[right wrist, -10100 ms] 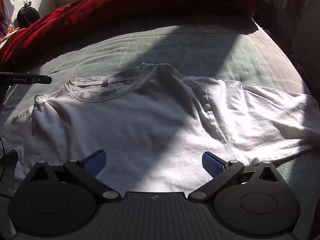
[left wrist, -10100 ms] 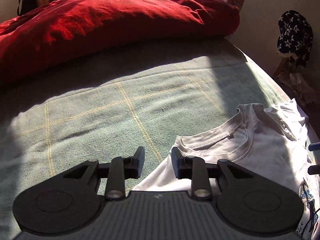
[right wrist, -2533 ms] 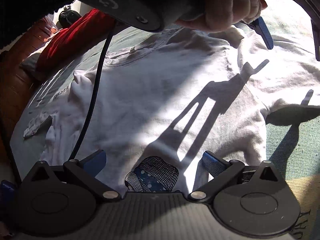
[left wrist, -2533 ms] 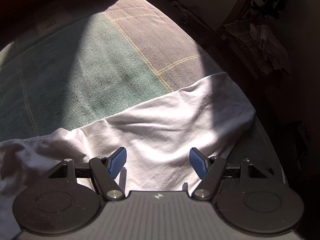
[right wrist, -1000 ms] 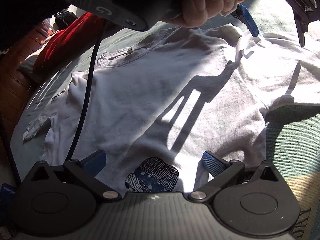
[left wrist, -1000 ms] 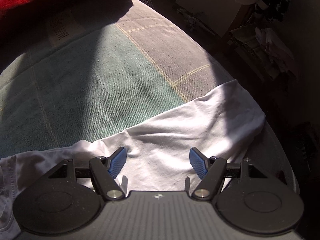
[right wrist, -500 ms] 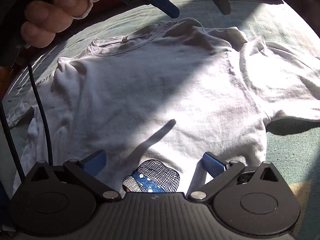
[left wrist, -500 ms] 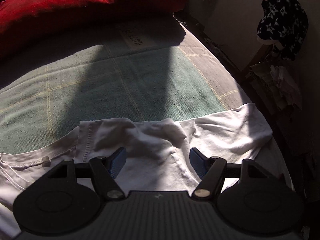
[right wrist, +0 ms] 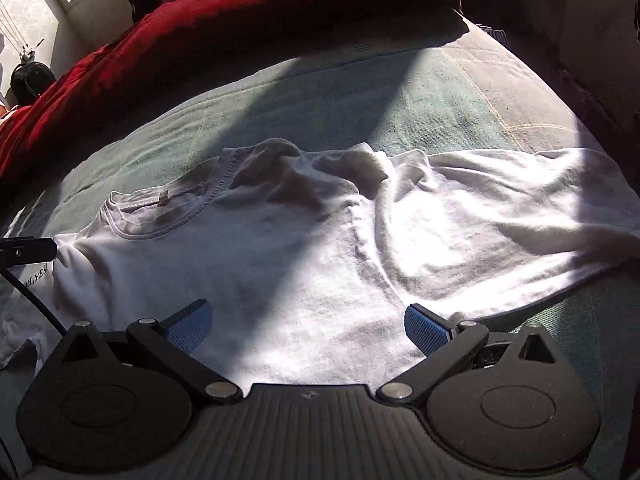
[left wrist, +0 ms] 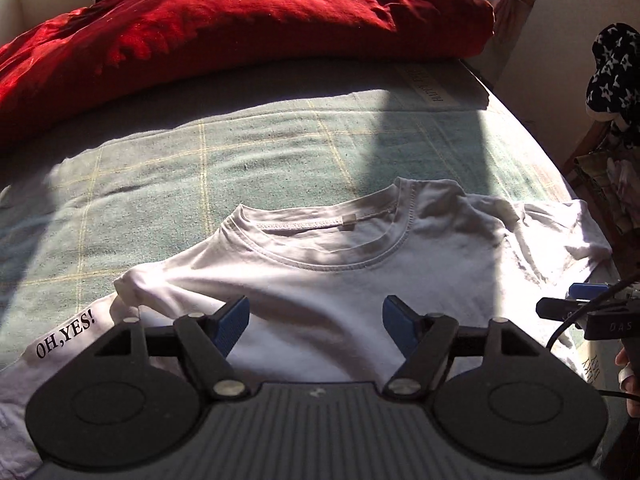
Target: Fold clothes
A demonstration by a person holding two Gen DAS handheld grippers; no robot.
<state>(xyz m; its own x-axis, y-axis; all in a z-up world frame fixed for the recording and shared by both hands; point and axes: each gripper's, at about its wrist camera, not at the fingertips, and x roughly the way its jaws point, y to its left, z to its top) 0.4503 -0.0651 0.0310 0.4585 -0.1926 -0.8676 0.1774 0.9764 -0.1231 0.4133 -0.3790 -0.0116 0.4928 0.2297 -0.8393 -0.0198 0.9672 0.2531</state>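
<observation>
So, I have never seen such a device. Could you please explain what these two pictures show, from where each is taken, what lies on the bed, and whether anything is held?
There is no robot arm here. A person carries a hand-held two-finger gripper in each hand, and each gripper has a wide-angle camera looking forward along its fingers. The black plates and blue pads at the bottom of each picture are the gripper itself.

One picture is from the left gripper, the other from the right gripper. Both stand open above the cloth and hold nothing; the left one's jaws have just been opening.

On the green checked bedcover a white T-shirt lies spread out, collar away from the cameras, with "OH,YES!" printed on one sleeve. The other sleeve is wrinkled. A red duvet lies bunched at the far end.
</observation>
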